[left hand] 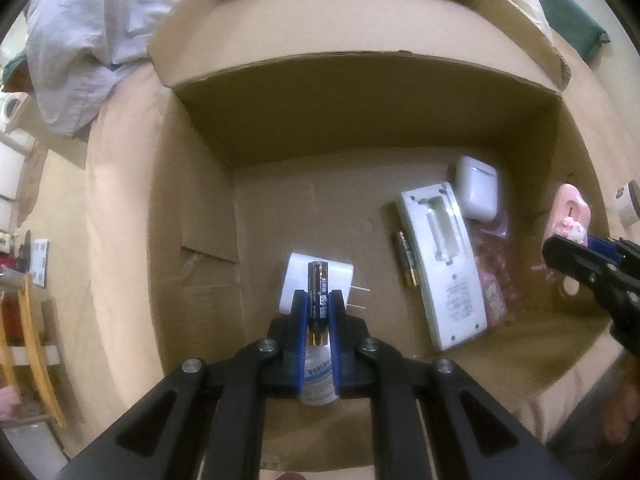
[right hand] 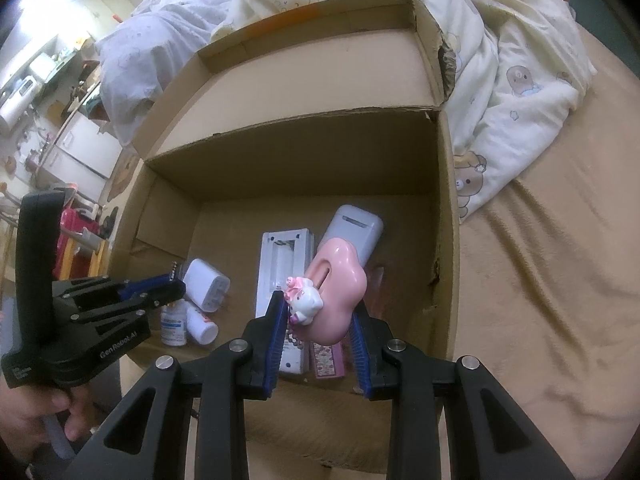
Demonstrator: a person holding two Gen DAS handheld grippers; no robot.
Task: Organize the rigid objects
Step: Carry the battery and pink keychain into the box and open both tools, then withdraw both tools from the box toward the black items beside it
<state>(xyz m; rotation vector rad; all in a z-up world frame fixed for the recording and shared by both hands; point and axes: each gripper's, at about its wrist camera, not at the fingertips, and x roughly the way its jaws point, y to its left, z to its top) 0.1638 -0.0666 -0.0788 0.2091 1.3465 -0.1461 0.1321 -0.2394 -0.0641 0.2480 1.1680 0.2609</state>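
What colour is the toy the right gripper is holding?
Pink toy, with a white-and-pink figure on it; clearest in the right wrist view.

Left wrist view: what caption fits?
Left gripper holds a battery above a cardboard box of gadgets.

place: home bedroom | cues: bed (right hand: 540, 280) with tan sheet; bear-print quilt (right hand: 500, 52); white bedding heap (left hand: 92, 36); white cabinets (right hand: 80, 152) behind
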